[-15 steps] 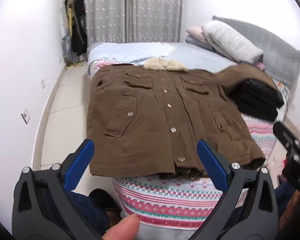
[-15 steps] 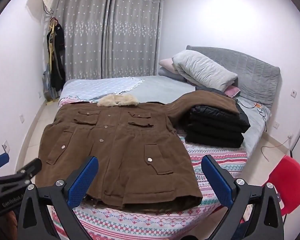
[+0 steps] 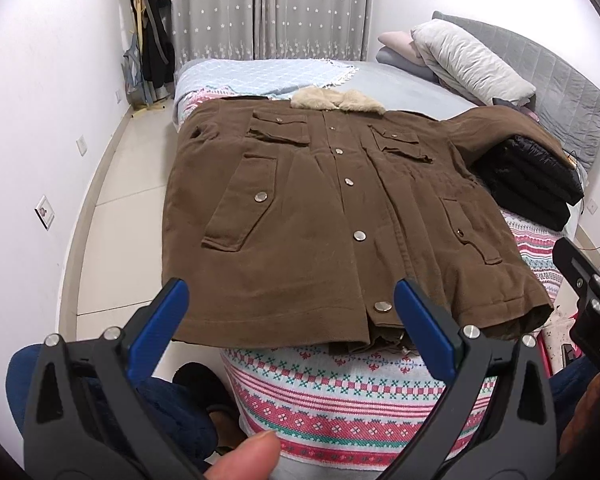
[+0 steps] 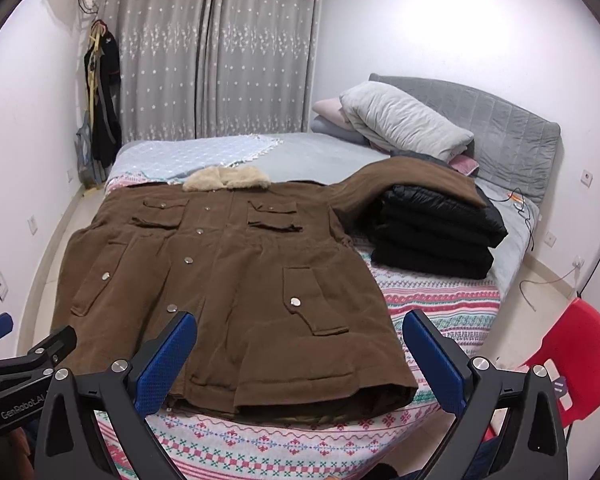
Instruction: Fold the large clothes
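A large brown coat [image 3: 320, 208] [image 4: 228, 280] with a cream fur collar [image 3: 336, 100] lies front up on the bed, buttoned, hem toward me. Its right sleeve [image 4: 412, 176] drapes over a stack of folded black clothes [image 4: 436, 232]. My left gripper [image 3: 292, 320] hovers open above the hem's near edge, nothing between its blue pads. My right gripper [image 4: 300, 344] is also open, over the hem's right half, holding nothing. In the left wrist view the right gripper [image 3: 588, 292] shows at the right edge.
The bed has a patterned pink and green blanket [image 3: 340, 392], a light blue throw [image 4: 196, 152], pillows [image 4: 404, 124] and a grey headboard [image 4: 500, 120]. A red chair [image 4: 572, 360] stands at the right. Tiled floor [image 3: 112, 200] runs along the left. A thumb [image 3: 244, 456] shows below.
Both views sit slightly closer to the coat's hem and tipped a bit more downward; the coat has not moved and both grippers stay open.
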